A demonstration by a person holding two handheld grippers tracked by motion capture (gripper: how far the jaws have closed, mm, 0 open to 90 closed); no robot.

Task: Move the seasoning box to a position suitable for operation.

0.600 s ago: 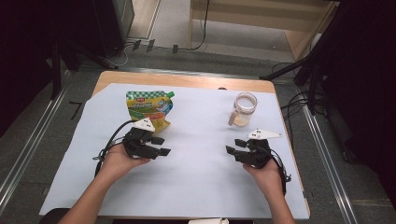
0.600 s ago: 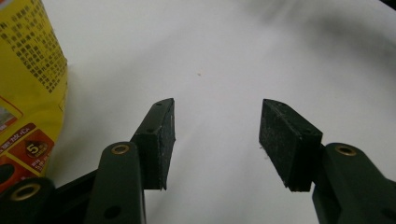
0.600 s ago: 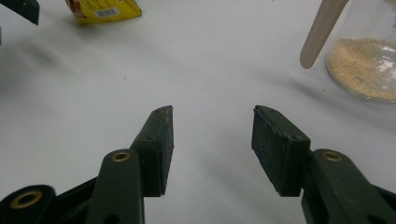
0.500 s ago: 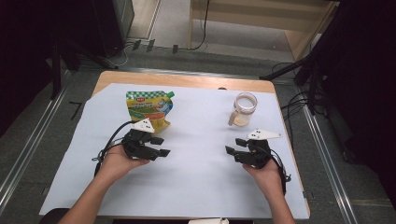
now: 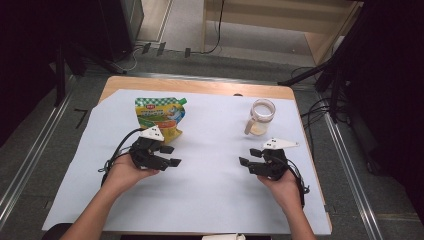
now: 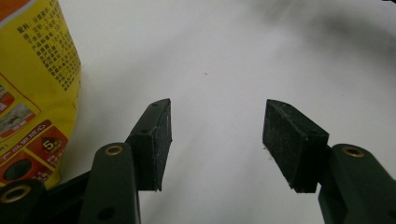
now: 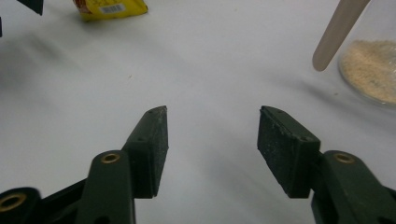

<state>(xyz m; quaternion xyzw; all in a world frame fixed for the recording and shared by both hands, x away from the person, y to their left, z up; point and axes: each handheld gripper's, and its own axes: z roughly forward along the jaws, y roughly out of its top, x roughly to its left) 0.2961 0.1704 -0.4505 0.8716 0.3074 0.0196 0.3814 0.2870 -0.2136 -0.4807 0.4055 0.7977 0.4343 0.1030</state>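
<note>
A yellow and green food pouch point(image 5: 160, 116) lies flat on the white sheet at the back left. At the back right stands a clear cup point(image 5: 261, 116) with pale granules point(image 7: 371, 70) in it, and a wooden stick point(image 7: 338, 30) leans out of it. My left gripper point(image 5: 170, 156) rests just in front of the pouch, pointing right, open and empty. In the left gripper view the pouch point(image 6: 32, 88) lies left of the open gripper point(image 6: 217, 135). My right gripper point(image 5: 248, 156) sits in front of the cup, pointing left, also open with nothing between its jaws point(image 7: 212, 140).
A white sheet point(image 5: 210, 200) covers most of a wooden table point(image 5: 200, 86). Cables and dark stands lie on the floor beyond the far edge. Metal rails run along both sides of the table.
</note>
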